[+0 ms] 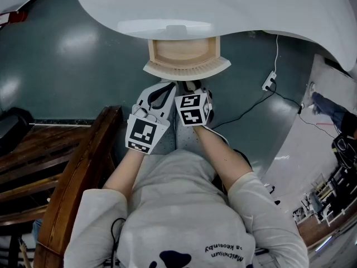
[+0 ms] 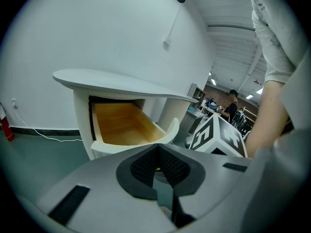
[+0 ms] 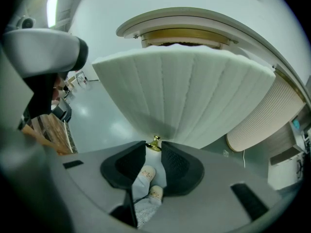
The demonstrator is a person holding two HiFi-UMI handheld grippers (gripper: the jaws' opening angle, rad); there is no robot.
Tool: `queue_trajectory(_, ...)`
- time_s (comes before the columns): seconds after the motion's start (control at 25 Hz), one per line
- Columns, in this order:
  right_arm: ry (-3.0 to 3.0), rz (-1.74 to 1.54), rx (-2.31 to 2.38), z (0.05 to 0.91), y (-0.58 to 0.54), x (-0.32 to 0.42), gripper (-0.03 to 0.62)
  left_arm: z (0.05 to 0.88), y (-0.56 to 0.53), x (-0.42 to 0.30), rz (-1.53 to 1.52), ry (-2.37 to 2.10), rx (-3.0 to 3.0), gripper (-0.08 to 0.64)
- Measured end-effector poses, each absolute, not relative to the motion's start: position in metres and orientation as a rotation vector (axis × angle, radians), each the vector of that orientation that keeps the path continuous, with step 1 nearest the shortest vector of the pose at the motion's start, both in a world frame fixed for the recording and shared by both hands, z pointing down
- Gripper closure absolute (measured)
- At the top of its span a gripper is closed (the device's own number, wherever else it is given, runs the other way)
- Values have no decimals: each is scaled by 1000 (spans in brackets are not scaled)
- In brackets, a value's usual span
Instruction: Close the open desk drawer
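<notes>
Plainly, the drawer [image 1: 184, 52] stands pulled out from under the near edge of the white bench [image 1: 234, 10], showing its wooden inside. The right claw [image 3: 154, 149] pinches the brass knob [image 3: 154, 143] on the drawer's ribbed front. The left claw [image 2: 158, 152] hangs just beside it, jaws together.

the drawer [image 1: 183, 53] stuck out from under the desk top [image 1: 234, 10], straight ahead of both tongs. left tongs [image 1: 165, 89] and right tongs [image 1: 193, 86] sat side by side just in front of its front panel, with the knob [image 3: 155, 143] right between the right tongs' tips. a wooden frame [image 1: 78, 166] stood off to the left of the left tongs. a power strip [image 1: 269, 81] lay on the floor [image 1: 67, 66], well off to the right of the right tongs.
</notes>
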State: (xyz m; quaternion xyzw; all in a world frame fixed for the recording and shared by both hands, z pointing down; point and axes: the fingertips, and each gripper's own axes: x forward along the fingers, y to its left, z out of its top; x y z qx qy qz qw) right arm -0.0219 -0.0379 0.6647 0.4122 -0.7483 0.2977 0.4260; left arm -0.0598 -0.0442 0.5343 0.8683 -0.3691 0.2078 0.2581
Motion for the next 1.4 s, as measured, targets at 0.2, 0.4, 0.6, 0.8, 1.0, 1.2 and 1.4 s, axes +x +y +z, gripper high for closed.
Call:
queue_trajectory(0.2,-1875,727,1050,664,-58,-23,483,535,-60,-64,558,-1008,2360,554)
queue_trajectory(0.4,-1887,704,1074,663,-76,-26,483,536,-74,-71,555,-1023,2365,554)
queue_trajectory(0.6,-1899,692,1111,663,-95,-27,482,538,-87,-76,559,-1034,2376,554)
queue_trajectory(0.8,-1906,687,1119,663,-104,-29,482,537,-98,-80,561,-1045,2383,554)
queue_trajectory(1.0,-1908,682,1106,663,-105,-30,482,538,-109,-82,558,-1059,2381,554)
queue_trajectory(1.2,-1916,681,1098,661,-112,-31,483,537,-114,-78,548,-1055,2382,554)
queue_trajectory(1.4,-1922,667,1095,661,-126,-31,483,540,-119,-74,539,-1056,2365,554)
